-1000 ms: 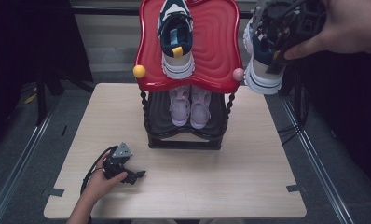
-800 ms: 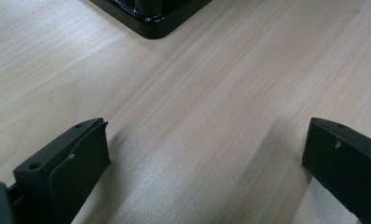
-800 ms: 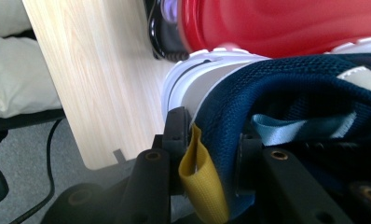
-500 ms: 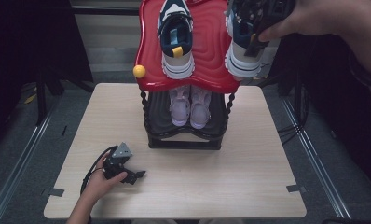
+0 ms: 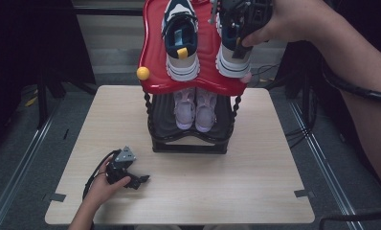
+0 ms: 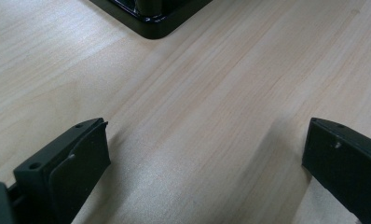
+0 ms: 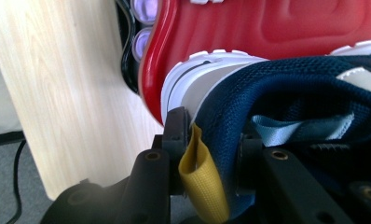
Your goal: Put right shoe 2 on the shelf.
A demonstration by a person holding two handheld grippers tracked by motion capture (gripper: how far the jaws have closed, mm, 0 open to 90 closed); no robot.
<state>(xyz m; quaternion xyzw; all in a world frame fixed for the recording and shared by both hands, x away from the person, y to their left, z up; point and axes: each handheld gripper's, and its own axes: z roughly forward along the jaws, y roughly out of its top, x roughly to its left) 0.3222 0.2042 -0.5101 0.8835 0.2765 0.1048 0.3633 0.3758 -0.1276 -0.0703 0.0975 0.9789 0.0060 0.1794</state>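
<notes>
Since a second ago the right gripper (image 5: 236, 36) has carried the navy sneaker (image 5: 232, 57) leftward over the red shelf (image 5: 156, 57), beside its twin (image 5: 180, 40); its jaws clamp the sneaker's heel collar and yellow tab (image 7: 202, 179); the left gripper (image 5: 140, 181) rests on the table (image 5: 255, 167), jaws spread, nothing between them.

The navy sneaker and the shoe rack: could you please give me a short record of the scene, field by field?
held item: navy sneaker, heel collar clamped by right gripper
position: over the red top shelf, right side
already there: matching sneaker
lower shelf: pale pink pair
left gripper: open, on the table
</notes>
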